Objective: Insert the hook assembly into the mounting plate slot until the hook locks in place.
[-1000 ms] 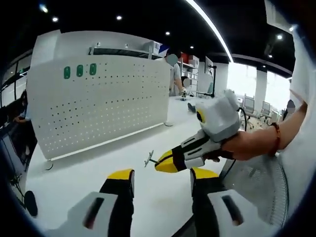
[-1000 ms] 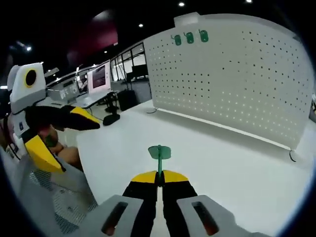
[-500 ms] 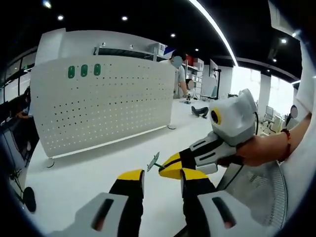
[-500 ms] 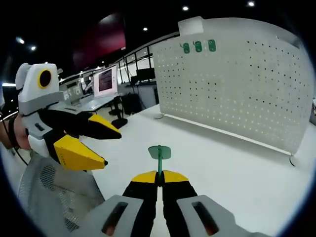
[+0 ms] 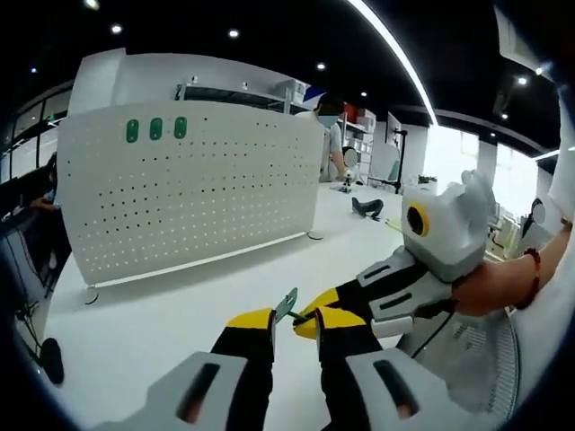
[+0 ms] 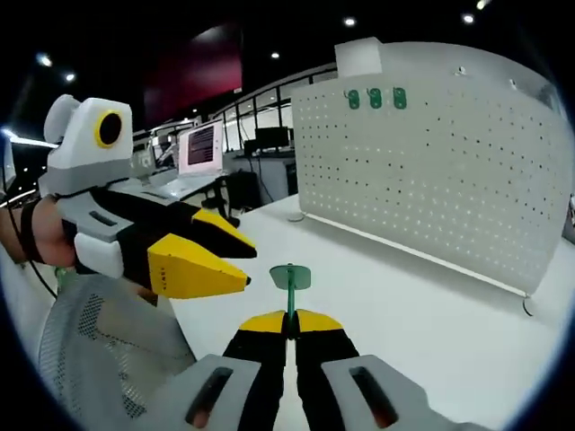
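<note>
right gripper (image 6: 289, 316): jaws clamped on the stem of the green hook (image 6: 289, 278); round head sticks up past the yellow tips
left gripper (image 5: 295, 322): jaws apart, narrow gap, nothing pinched; hook head (image 5: 287, 305) sits right at that gap, between the tips
hook location: in the air over the white tabletop (image 6: 404, 296), well short of the board
pegboard (image 5: 189, 193): white, upright at far side of tabletop
green plates (image 6: 375, 99): three, top row of pegboard
</note>
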The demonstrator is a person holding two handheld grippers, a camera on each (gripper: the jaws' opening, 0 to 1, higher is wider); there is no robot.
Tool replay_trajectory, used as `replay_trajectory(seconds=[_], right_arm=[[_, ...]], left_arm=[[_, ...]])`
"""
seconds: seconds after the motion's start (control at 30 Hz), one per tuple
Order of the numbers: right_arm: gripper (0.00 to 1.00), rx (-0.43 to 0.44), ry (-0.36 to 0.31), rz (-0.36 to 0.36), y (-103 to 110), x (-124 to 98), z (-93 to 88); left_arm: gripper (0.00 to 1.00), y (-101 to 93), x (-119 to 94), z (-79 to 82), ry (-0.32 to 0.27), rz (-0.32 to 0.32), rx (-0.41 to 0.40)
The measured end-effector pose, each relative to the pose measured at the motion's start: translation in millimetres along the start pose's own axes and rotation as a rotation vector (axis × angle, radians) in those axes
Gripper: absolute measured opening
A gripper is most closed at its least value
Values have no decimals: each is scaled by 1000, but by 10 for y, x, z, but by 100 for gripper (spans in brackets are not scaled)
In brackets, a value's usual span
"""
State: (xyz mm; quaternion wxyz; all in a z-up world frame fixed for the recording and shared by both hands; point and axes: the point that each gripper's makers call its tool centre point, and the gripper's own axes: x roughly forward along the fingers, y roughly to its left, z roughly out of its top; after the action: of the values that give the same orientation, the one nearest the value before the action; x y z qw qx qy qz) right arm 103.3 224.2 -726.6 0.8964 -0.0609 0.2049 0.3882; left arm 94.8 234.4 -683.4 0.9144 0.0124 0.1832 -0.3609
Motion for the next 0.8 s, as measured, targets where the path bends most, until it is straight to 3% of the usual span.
replay_trajectory(seconds=[0.1, 0.2, 0.4, 0.6, 0.8], right_arm=[[1, -45, 14, 0, 25, 0, -2], [1, -20, 7, 18, 54, 7, 13], [1, -66, 19, 17, 73, 20, 31], [1, -139, 28, 15, 112, 27, 66], [1, -284, 60, -12, 120, 38, 78]], left_arm=[[18, 21, 19, -4, 6, 9, 2], [16, 57, 34, -17, 20, 22, -22], [13, 83, 51, -36, 35, 34, -28], [10, 100, 73, -39, 43, 41, -18], [10, 93, 82, -32, 48, 43, -8]])
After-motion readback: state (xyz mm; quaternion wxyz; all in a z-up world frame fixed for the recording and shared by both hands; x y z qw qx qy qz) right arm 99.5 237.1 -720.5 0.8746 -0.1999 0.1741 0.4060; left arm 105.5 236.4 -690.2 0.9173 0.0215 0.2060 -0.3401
